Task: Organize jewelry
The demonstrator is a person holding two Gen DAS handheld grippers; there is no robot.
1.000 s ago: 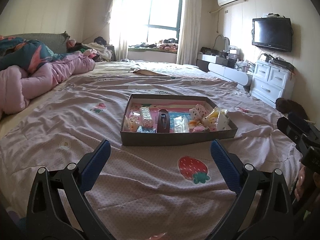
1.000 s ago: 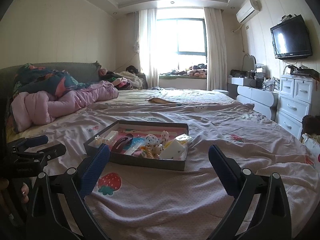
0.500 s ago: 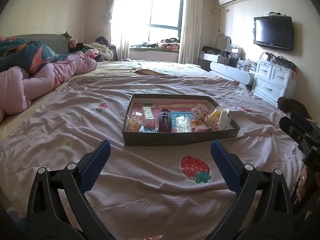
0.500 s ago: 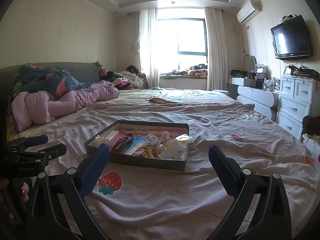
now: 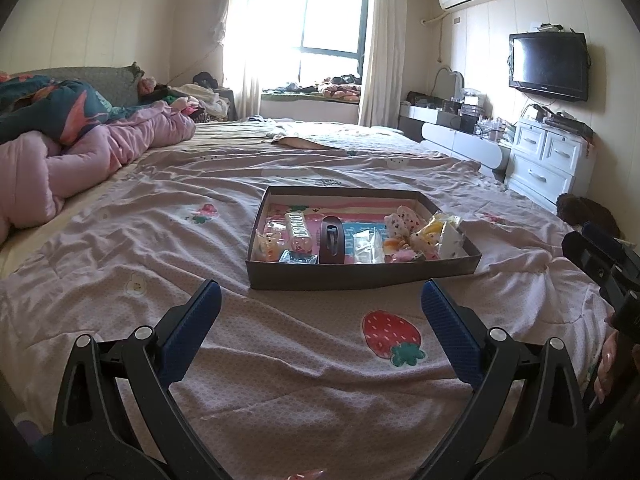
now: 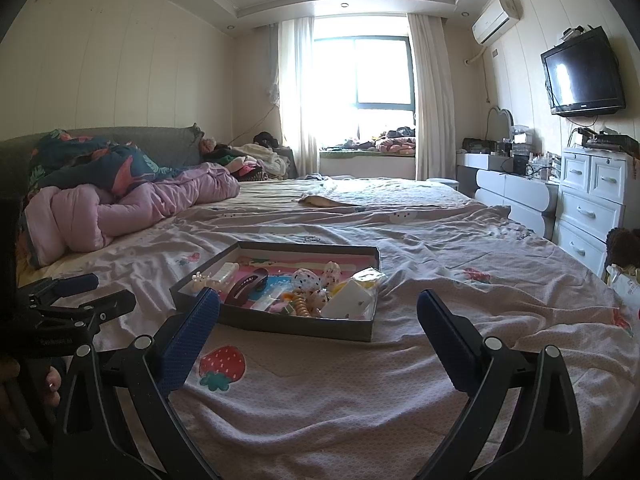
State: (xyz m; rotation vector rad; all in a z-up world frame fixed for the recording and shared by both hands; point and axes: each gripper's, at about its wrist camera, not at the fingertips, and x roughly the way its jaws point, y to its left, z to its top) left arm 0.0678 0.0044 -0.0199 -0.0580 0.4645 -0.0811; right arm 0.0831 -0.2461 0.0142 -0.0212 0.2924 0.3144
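Observation:
A shallow dark cardboard box (image 5: 360,278) lies on the pink bedspread and holds several small accessories: a dark hair clip (image 5: 333,238), a beaded piece (image 5: 298,229), small clear packets and fabric bows (image 5: 404,220). The box also shows in the right wrist view (image 6: 296,326), with the dark clip (image 6: 246,286) inside. My left gripper (image 5: 320,300) is open and empty, just short of the box's near wall. My right gripper (image 6: 318,308) is open and empty, to the right of the left one, its left finger overlapping the box's near corner in view.
A strawberry print (image 5: 392,334) marks the bedspread near the box. A pink quilt (image 5: 80,160) is heaped at the left. White drawers (image 5: 548,160) and a wall television (image 5: 548,66) stand at the right. The other gripper shows at each view's edge (image 5: 600,256) (image 6: 68,308).
Both views have crept slightly forward and upward toward the box. Both grippers stay open and empty.

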